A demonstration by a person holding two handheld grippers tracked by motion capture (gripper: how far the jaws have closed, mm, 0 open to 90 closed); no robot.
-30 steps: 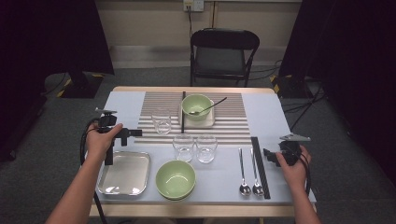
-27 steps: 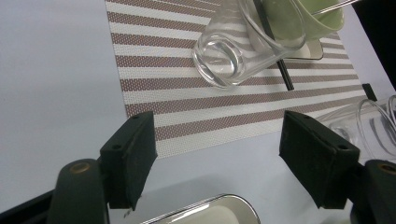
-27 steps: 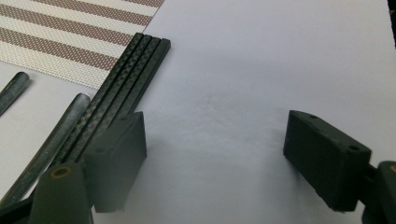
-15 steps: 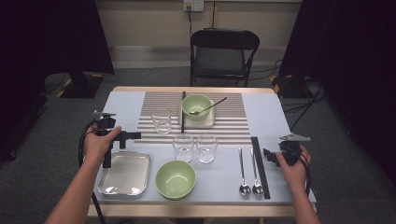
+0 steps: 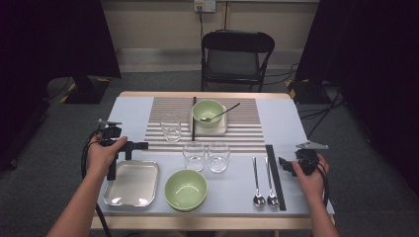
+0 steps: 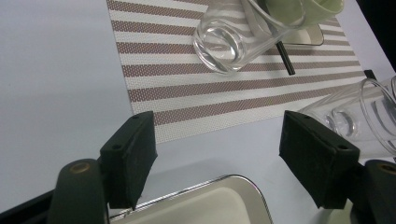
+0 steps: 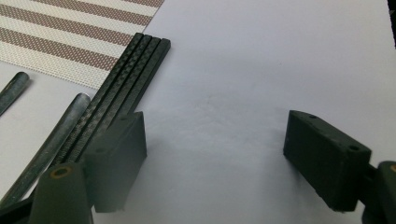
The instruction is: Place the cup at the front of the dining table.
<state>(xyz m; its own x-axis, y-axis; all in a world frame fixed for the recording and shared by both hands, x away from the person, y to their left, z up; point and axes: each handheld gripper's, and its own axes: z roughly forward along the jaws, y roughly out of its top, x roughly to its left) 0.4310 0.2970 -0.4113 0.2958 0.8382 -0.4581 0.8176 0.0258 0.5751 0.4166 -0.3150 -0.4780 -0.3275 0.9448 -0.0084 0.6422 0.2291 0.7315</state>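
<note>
Your left gripper [image 6: 215, 163] is spread wide, the metal tray [image 6: 205, 205] just below it. Your right gripper [image 7: 215, 158] is spread too, black chopsticks [image 7: 123, 88] beside its left jaw.

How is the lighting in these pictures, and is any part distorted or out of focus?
High view: the table is lit evenly, while the room's sides are dark. Left gripper view: the glass looks stretched and tilted by the lens, and the metal tray rim shines. Right gripper view: the black chopsticks are sharp; soft shadows lie under the open jaws.
</note>
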